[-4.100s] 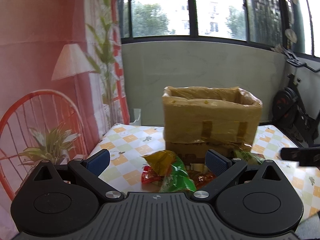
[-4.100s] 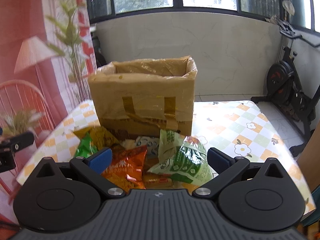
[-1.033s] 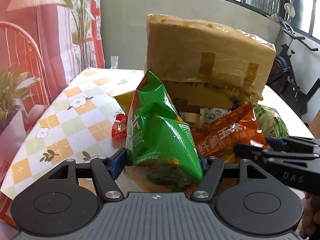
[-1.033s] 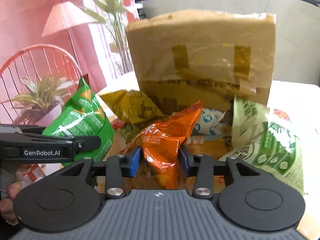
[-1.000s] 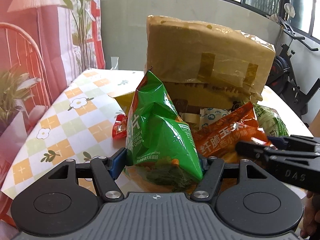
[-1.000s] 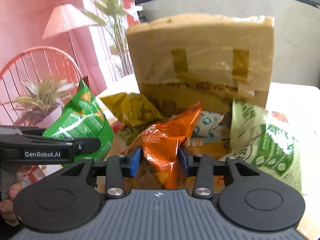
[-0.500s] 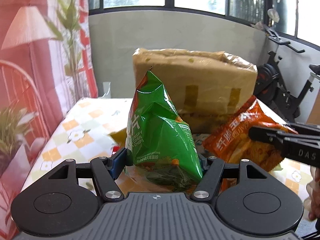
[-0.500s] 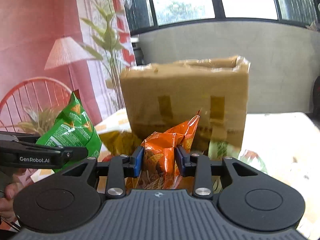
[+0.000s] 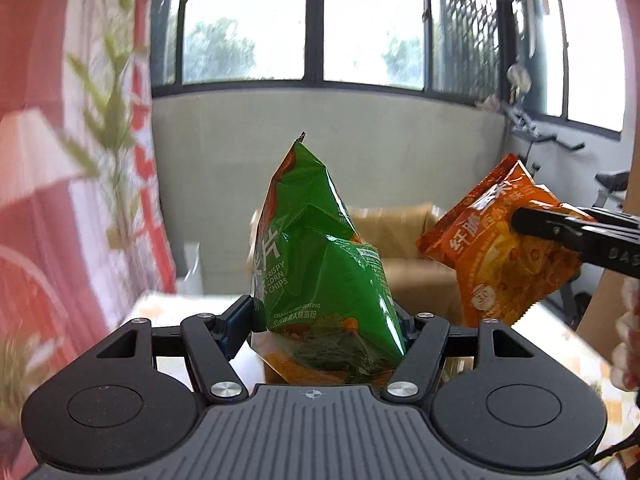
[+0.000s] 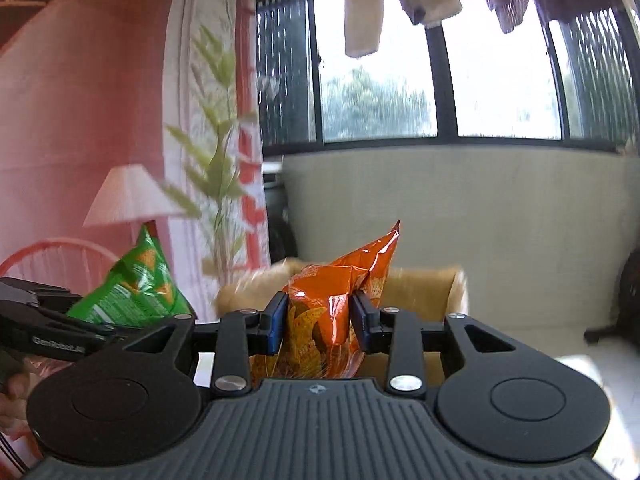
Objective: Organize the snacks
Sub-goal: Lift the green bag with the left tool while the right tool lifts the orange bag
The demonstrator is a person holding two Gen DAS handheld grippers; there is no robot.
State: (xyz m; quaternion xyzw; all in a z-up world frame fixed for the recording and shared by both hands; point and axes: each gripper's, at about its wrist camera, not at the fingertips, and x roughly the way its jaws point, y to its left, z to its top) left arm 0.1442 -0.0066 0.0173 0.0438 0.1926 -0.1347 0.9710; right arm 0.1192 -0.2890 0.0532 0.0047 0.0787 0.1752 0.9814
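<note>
1. Two snack bags are being held in the air, one in each gripper, in front of a row of dark-framed windows with laundry (image 10: 362, 12) hanging above.
2. Far left in both views, a pink curtain (image 9: 48, 184) printed with a lamp and green leaves is filling the edge of the scene.
3. Next, the left gripper (image 9: 324, 328) is pinching the green corn-chip bag (image 9: 320, 256) low on its sides, with the blue pads pressing in from both sides; the bag is standing upright with its sealed top pointing up. In the right wrist view this bag (image 10: 136, 288) is showing at the left edge.
4. Behind the bags, the open cardboard box (image 9: 404, 224) is sitting on the table (image 9: 568, 344); its open top is facing up, below the level of the held bags.
5. Further right, the right gripper (image 10: 318, 326) is clamping the orange chip bag (image 10: 340, 300) between its blue pads, its jaws having just been closing on it. The bag is being squeezed narrow and is standing upright, with the box rim (image 10: 424, 280) visible behind it.
6. At the right edge of the left wrist view, the same orange bag (image 9: 504, 248) is hanging tilted, near the green one and apart from it.
</note>
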